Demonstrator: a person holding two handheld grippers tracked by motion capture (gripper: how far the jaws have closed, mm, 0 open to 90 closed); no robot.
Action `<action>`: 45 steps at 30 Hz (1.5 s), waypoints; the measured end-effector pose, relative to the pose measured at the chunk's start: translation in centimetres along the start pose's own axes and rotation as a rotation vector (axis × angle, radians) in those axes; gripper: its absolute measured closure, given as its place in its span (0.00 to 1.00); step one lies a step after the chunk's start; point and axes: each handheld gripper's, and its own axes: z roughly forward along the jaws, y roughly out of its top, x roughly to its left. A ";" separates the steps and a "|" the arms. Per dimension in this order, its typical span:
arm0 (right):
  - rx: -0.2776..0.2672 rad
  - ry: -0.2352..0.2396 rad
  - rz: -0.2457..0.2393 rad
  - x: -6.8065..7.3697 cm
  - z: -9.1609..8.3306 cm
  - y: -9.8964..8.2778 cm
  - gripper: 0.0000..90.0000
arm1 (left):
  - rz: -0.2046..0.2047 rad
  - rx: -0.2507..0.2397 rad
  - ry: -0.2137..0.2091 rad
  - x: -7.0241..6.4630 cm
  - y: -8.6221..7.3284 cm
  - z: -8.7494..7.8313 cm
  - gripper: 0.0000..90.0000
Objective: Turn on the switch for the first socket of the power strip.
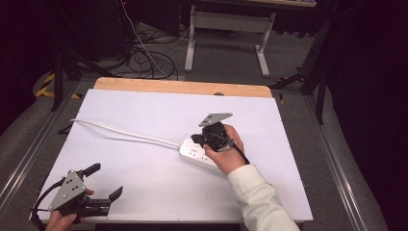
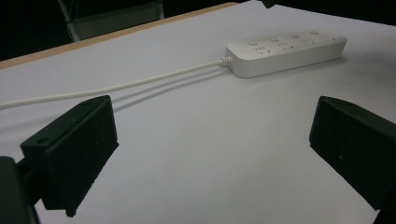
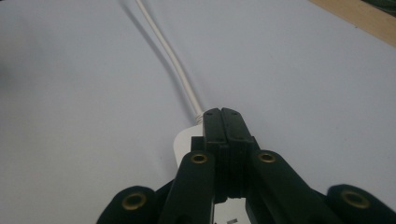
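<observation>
This looks like a lab or recording studio set up for tests rather than a home. The surface is a white sheet over a wooden board, ringed by black curtains, grey carpet with loose cables, hazard tape and a white desk frame.

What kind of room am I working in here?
Probably a lab or recording workspace rather than a home: a white-covered table bearing just a power strip, loose cables on the grey carpet behind it, and a bare metal desk frame against dark surroundings.
</observation>
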 end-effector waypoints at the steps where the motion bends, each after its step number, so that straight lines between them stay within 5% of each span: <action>1: 0.010 0.002 0.000 -0.1 0.2 0.0 1.00 | 0.000 0.000 0.000 0.0 0.0 0.0 0.02; 19: 0.148 -0.036 0.035 -1.3 3.4 -0.6 1.00 | -0.007 0.001 -0.003 0.0 0.0 0.0 0.02; 45: 0.194 -0.049 0.036 -1.6 4.4 -1.0 1.00 | 0.002 0.010 -0.009 0.0 0.0 0.1 0.02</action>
